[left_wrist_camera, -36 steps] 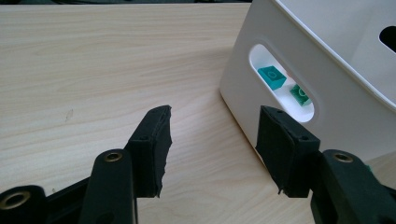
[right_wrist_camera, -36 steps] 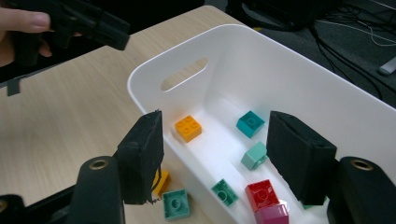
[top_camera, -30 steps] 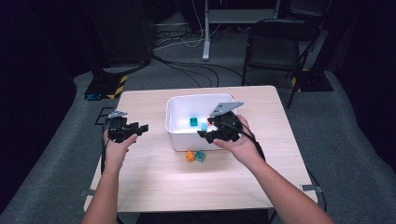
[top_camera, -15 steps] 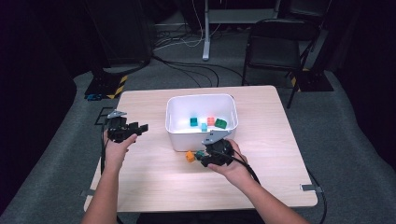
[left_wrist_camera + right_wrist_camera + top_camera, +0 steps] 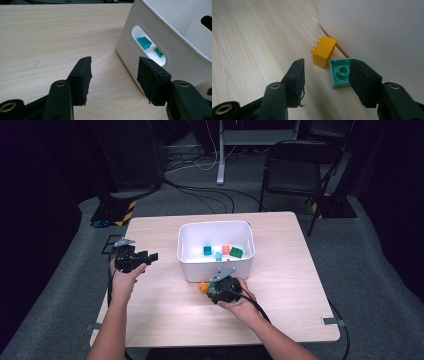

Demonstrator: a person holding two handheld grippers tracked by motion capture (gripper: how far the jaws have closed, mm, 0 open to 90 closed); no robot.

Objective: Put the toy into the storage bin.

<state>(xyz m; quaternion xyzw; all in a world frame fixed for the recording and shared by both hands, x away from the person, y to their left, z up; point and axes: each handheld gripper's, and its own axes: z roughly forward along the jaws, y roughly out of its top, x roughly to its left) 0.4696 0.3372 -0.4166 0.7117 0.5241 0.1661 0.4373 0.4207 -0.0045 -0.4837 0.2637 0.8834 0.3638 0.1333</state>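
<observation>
Right gripper (image 5: 325, 80) jaws just closing, part open, nothing clamped; mint brick (image 5: 340, 73) on its side against right pad, orange brick (image 5: 323, 51) just beyond, near white bin (image 5: 215, 251); left gripper (image 5: 113, 78) open, empty.

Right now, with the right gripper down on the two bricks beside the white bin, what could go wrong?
The right gripper, whose jaws have just been closing, has the mint-green plastic brick against one jaw only; it may skid or tip. The yellow-orange plastic brick touches it and could get shoved. The white plastic bin wall crowds that jaw.
</observation>
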